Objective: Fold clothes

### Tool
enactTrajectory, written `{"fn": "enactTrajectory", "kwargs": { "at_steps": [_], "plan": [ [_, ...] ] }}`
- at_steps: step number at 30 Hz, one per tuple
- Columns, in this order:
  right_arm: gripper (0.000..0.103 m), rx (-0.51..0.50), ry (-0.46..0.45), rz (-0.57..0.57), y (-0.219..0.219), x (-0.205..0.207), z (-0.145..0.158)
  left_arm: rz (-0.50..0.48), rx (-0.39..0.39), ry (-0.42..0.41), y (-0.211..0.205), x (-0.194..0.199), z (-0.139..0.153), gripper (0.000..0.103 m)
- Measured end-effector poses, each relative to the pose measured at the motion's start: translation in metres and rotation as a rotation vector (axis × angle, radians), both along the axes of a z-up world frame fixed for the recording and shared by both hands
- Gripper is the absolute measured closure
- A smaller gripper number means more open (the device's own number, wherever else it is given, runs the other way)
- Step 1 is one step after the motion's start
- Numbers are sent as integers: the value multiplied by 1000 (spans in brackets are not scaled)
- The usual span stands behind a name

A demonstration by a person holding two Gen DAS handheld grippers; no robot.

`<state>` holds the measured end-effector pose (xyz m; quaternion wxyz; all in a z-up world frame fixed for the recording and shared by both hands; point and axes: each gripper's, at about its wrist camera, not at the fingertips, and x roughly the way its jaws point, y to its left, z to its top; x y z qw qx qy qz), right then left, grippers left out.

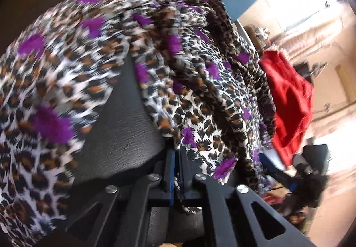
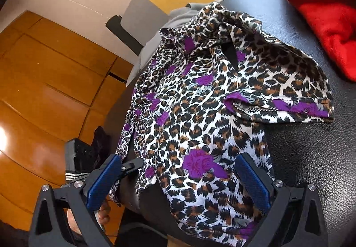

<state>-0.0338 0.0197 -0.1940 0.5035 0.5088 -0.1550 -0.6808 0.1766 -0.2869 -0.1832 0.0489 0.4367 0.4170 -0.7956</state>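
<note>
Leopard blouse with purple flowers lies crumpled on the black leather top, its hem hanging over the near edge. Red cloth sits at 1 o'clock from the blouse, just beside it. Grey cloth shows at the blouse's 11 o'clock edge. Left gripper: jaws pinched together on a fold of the blouse. Right gripper: jaws spread wide, blue pads either side of the hem, not pressing it. Wood floor at 9 o'clock.
</note>
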Motion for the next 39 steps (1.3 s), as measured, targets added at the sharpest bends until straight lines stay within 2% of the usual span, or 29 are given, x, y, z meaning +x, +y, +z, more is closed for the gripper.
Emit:
{"fn": "enactTrajectory", "kwargs": {
  "at_steps": [5,7,9,10,11,12,14,16,19,22,24,25,29,32,36,37,38,39],
  "plan": [
    [0,7,44,8,5,3,4,21,-131,47,-9,36,29,101],
    [0,8,52,8,6,2,5,66,-134,49,-23,54,34,101],
    [0,15,62,11,5,3,5,82,-79,79,-34,73,35,101],
    [0,19,66,13,4,3,5,91,-34,108,-40,83,37,95],
    [0,21,69,14,3,3,5,126,-20,122,-47,94,38,82],
    [0,22,71,15,3,2,5,163,-12,133,-53,106,40,81],
    [0,23,80,17,4,2,5,244,-63,110,-68,127,43,80],
    [0,29,94,18,3,4,5,263,-117,95,-78,138,46,80],
    [0,43,128,25,3,7,5,209,-160,73,-76,131,45,80],
    [0,50,141,25,3,8,5,114,-263,-21,-65,101,29,80],
    [0,56,139,25,2,8,5,101,-315,-38,-71,85,23,81],
    [0,60,138,25,1,7,5,104,-316,-37,-80,78,22,81],
    [0,67,128,29,2,5,5,168,-345,-76,-140,48,17,88],
    [0,75,134,33,0,6,5,238,-422,-153,-195,30,17,88],
    [0,80,137,34,-1,6,5,348,-588,-331,-266,6,18,84],
    [0,79,138,33,-1,6,5,386,-582,-368,-279,4,21,79],
    [0,79,140,33,-1,6,5,420,-572,-387,-289,3,26,79],
    [0,80,144,34,-1,6,5,441,-540,-321,-288,6,37,79]
  ]
}}
